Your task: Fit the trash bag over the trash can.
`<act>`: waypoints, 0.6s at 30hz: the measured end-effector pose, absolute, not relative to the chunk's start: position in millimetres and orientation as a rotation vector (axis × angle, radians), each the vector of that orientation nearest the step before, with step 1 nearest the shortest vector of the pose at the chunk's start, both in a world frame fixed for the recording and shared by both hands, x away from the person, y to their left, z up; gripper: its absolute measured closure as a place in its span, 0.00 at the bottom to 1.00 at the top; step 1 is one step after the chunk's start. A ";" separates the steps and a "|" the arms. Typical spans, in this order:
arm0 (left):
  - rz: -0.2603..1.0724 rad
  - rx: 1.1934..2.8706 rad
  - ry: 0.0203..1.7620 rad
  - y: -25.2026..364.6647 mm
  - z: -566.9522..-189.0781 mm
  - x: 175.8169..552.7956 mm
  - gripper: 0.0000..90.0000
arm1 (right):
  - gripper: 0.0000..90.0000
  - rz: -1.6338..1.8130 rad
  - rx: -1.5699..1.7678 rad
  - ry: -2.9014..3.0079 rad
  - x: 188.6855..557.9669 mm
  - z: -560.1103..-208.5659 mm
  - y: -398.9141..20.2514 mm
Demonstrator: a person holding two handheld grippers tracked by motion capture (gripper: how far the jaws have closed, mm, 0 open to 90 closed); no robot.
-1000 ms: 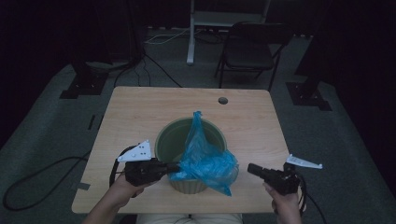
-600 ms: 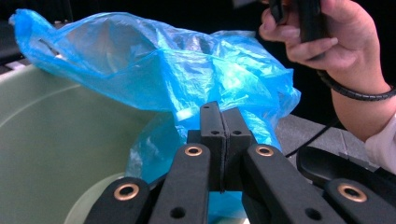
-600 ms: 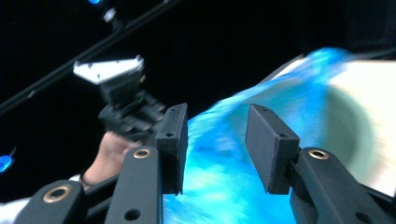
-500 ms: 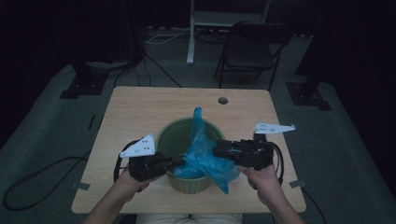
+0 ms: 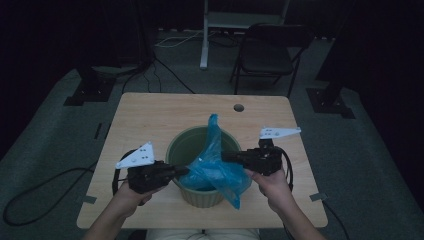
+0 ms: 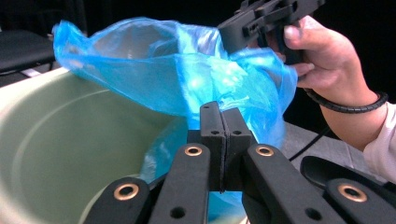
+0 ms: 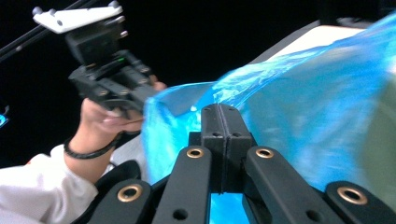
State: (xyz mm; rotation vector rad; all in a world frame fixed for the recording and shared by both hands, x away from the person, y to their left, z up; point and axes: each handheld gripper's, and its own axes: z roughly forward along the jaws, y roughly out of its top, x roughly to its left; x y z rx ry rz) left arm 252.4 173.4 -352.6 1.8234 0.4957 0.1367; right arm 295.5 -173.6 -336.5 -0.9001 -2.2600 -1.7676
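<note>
Blue bag [image 5: 212, 167] drapes over green bucket [image 5: 185, 145]; gripper views show pinching claws.

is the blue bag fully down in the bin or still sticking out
Sticking out: the blue bag rises above the green bin rim and drapes over its near edge.

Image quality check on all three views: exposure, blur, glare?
High view: underexposed, the room behind near black, but the table, green bucket and blue bag stay readable. Left gripper view: brighter, jaws sharp, bag's right edge smeared, soft sheen on the plastic. Right gripper view: bag motion-blurred, background black, the white plate on the left gripper nearly blown out.
</note>
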 end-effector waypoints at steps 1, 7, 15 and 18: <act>0.148 1.816 0.502 179.3 -351.6 250.8 1.00 | 1.00 -1.782 -0.914 -2.259 297.1 -336.0 -178.3; 0.171 1.800 0.547 212.8 -352.6 244.8 1.00 | 1.00 -1.833 -1.081 -2.254 304.2 -340.6 -217.0; 0.188 1.793 0.617 242.8 -365.8 238.8 1.00 | 1.00 -1.813 -1.320 -2.197 315.4 -365.0 -265.2; 0.149 1.796 0.620 248.5 -373.3 238.6 1.00 | 1.00 -1.801 -1.369 -2.134 321.9 -377.6 -279.1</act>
